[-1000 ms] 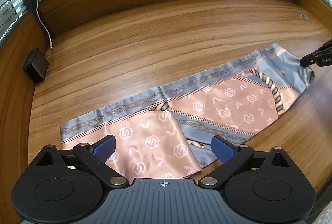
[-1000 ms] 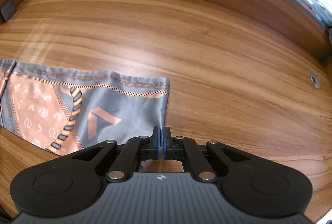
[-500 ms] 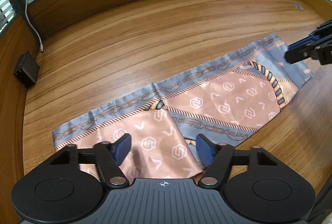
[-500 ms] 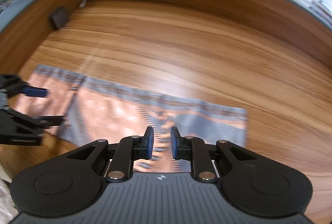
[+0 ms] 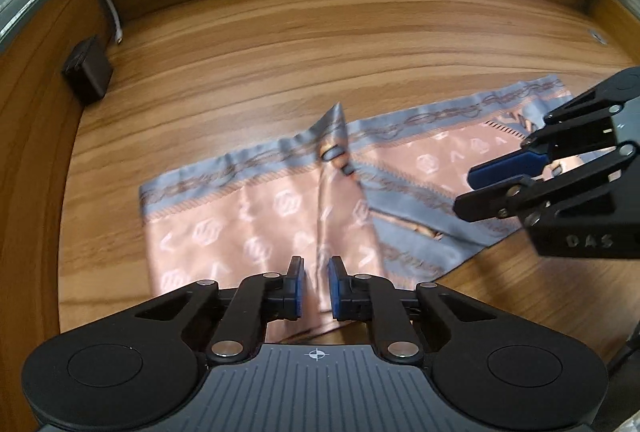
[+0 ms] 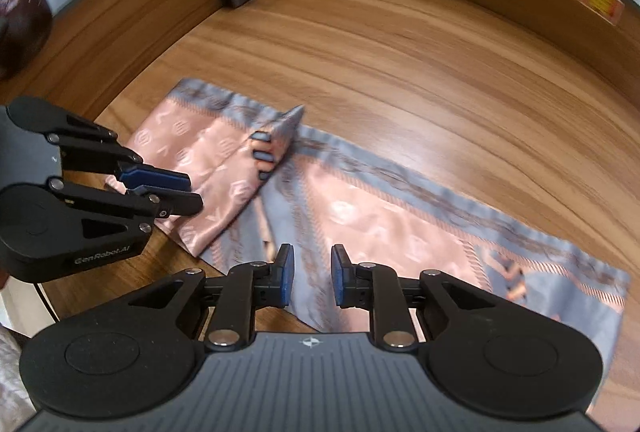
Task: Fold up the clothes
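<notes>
The scarf (image 5: 304, 199) is lying as a long strip on the worktop (image 5: 320, 43), its nine o'clock end doubled over. Left tongs (image 5: 316, 290) are narrowly parted astride a raised ridge; right tongs (image 6: 311, 274), slightly wider, are holding nothing. More folding seems left.

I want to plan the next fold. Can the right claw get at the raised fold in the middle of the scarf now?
Probably yes. The right claw is open over the scarf, and the raised fold lies ahead of it with only flat cloth between. The left claw stands off to one side, not across that path.
</notes>
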`<state>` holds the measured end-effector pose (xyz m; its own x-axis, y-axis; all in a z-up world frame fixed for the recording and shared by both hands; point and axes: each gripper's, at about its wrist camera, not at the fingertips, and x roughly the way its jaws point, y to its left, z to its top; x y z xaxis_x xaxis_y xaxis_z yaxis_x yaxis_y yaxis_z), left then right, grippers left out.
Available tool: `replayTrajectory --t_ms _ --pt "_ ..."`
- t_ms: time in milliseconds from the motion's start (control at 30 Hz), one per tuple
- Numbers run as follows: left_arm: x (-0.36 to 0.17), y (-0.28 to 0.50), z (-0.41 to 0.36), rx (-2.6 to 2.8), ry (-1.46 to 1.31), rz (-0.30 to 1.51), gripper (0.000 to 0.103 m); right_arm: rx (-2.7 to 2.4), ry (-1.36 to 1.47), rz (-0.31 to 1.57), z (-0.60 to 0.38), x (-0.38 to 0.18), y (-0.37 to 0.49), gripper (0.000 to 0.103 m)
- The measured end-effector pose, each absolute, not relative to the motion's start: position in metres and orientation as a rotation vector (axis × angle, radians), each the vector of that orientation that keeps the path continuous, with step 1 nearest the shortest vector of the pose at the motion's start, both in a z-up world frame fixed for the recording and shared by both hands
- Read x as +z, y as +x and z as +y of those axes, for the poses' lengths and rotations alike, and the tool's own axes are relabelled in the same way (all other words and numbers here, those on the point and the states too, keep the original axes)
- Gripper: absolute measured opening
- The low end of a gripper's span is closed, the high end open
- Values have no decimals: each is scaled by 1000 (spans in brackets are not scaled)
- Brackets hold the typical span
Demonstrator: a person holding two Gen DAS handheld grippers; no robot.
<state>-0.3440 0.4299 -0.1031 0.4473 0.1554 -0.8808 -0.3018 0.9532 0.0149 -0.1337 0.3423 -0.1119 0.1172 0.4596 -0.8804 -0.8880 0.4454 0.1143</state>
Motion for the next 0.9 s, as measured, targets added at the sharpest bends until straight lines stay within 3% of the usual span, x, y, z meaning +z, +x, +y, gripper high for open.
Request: replayTrajectory --t_ms 400,567,833,900 --pt "-104 -353 434 303 -166 1066 16 1094 -649 967 366 -123 -145 30" --pt "-103 -355 435 308 -171 1063 16 1080 -669 937 367 -125 -145 1" --pt "-103 -356 436 342 -182 1061 19 989 -562 942 333 -109 -121 0" --pt "-104 -356 436 351 -184 1061 28 966 -536 942 324 -105 -115 0"
